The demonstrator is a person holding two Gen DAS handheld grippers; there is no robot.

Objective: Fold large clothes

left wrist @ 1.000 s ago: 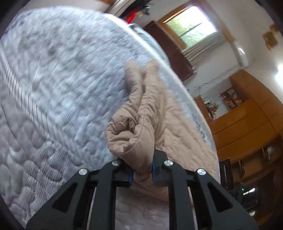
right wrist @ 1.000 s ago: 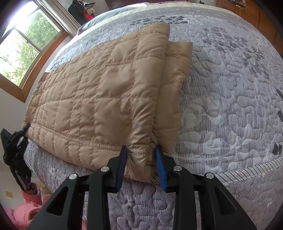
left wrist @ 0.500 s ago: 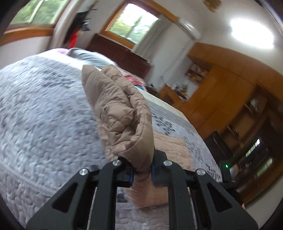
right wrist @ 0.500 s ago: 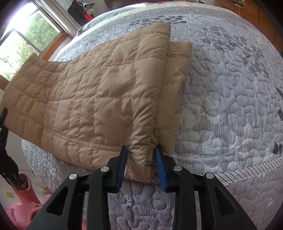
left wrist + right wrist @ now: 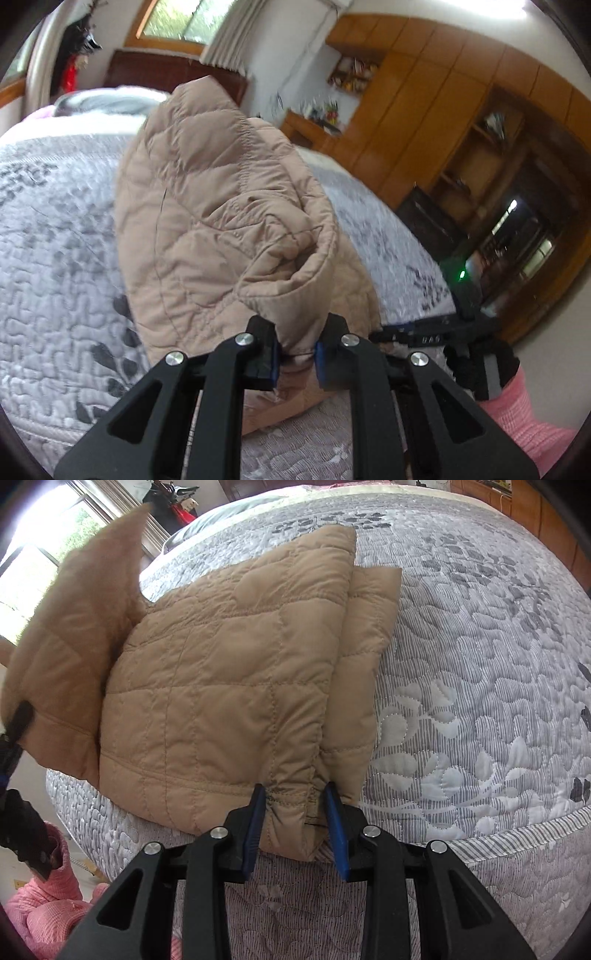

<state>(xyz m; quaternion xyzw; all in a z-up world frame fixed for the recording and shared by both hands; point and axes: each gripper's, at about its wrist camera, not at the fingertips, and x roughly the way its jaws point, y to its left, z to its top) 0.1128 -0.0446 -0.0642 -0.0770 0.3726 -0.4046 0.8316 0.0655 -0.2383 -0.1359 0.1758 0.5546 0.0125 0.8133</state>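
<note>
Both fingers stay clamped on the jacket (image 5: 221,686); its left end has lifted.

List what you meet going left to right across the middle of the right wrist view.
Left gripper at the edge, pinching the lifted flap of the tan quilted jacket → the jacket's folded body flat on the bed → its narrower under-layer sticking out → bare grey floral bedspread.

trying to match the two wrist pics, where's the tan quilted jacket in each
Left wrist: tan quilted jacket fills the centre, its end lifted off the bed in the left claw.
Right wrist: it lies centre-left, hem pinched by the right claw.
Shared landmark: grey quilted bedspread.
</note>
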